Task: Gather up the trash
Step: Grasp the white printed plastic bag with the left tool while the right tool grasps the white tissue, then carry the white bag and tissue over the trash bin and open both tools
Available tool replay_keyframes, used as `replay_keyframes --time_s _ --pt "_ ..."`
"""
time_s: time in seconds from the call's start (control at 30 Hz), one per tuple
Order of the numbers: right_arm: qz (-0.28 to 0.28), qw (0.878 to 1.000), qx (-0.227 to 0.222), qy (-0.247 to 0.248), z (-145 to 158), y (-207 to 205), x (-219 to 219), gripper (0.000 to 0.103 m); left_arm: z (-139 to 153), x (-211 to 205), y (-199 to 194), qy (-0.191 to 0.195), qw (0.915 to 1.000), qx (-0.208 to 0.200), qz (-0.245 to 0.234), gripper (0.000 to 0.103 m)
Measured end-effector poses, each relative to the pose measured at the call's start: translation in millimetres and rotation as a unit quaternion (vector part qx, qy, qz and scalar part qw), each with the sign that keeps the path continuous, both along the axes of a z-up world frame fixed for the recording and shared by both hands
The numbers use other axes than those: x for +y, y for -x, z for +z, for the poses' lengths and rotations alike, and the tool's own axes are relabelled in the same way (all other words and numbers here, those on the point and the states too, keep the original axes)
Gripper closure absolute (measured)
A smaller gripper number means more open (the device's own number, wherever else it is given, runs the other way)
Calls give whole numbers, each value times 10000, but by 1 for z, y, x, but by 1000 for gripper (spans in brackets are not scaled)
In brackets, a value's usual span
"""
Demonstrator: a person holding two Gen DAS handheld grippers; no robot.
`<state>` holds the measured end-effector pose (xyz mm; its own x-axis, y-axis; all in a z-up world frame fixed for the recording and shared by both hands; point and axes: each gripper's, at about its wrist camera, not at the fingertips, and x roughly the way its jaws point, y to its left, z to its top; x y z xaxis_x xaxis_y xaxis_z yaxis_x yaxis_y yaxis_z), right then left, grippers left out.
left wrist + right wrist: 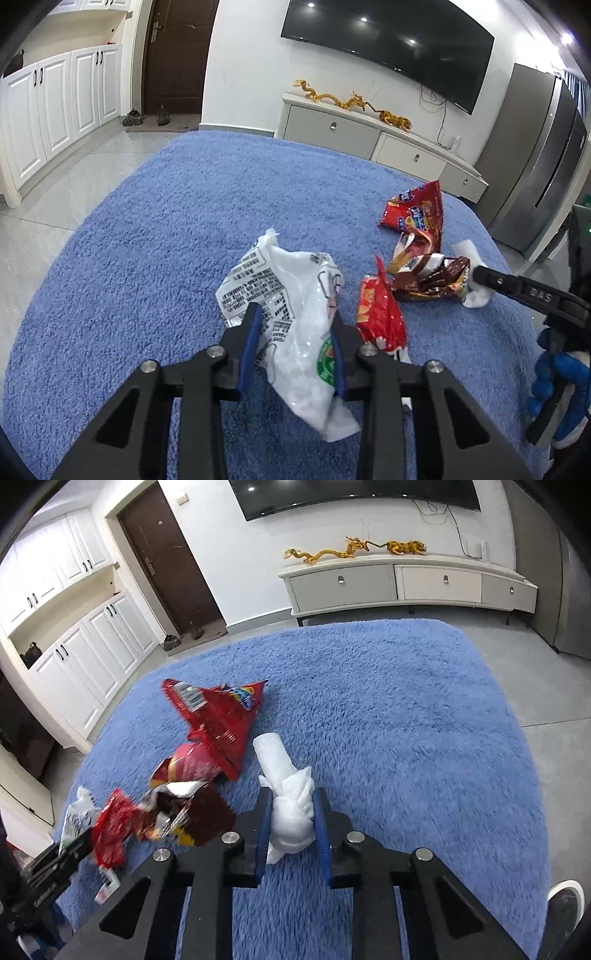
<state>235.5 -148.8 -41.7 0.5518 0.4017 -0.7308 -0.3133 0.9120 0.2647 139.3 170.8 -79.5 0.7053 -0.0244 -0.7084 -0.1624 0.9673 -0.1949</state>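
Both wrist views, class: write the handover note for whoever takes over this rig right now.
Left gripper: shut on the white printed bag.
Right gripper: shut on the crumpled white tissue.
Lying loose on the blue rug: big red snack bag, small red wrapper, brown wrapper.
Done: two pieces gripped.
Left: bin them, no bin in view, then collect the three wrappers.

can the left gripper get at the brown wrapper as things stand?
Probably not yet: the left gripper is shut on the white plastic bag, and a red wrapper lies between it and the brown wrapper.
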Motion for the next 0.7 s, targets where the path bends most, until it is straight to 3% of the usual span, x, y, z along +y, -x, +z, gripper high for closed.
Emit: replay_keyframes --time_s 0.37,0.7 --pt "-57 9980 -578 231 46 99 -35 84 47 -39 55 -541 9971 -481 -216 74" --pt "-330 9955 -815 357 64 176 -70 84 85 -106 109 -1041 9865 -986 -790 74"
